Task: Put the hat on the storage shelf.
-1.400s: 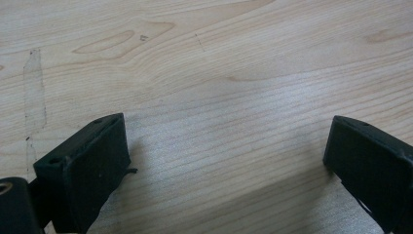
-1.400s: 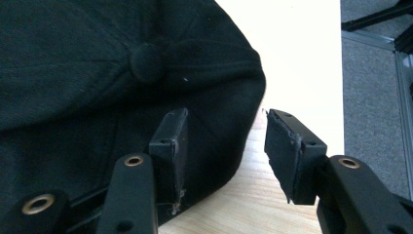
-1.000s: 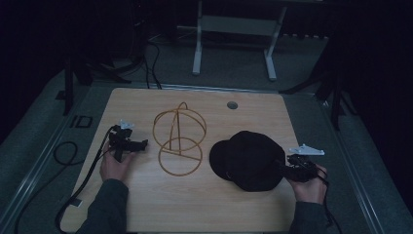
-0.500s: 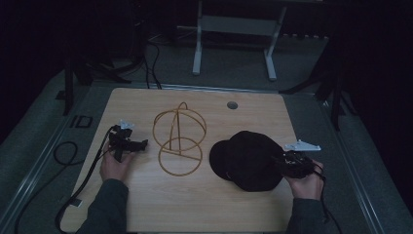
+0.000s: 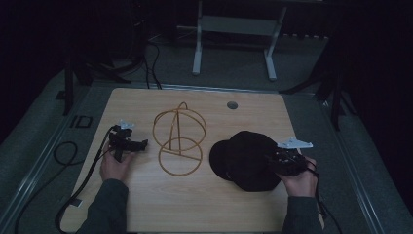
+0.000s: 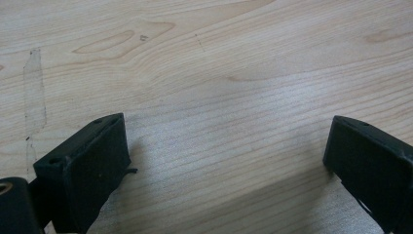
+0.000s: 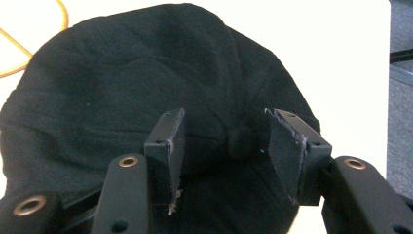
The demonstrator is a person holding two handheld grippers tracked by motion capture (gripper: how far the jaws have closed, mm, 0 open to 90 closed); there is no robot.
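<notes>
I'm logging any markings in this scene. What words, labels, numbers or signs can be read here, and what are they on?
"ID": pale characters on the grey floor mat left of the table; that reading is uncertain.
No readable text on the black cap, the wire stand or either tongs.

Dim lab: wooden table (image 5: pixel 195 204), floor cables (image 5: pixel 63 151), metal stand (image 5: pixel 234 29).

Matt black cloth cap (image 5: pixel 248 158), thin golden wire stand (image 5: pixel 179 141), pale smooth wood-grain table (image 5: pixel 204 204)
</notes>
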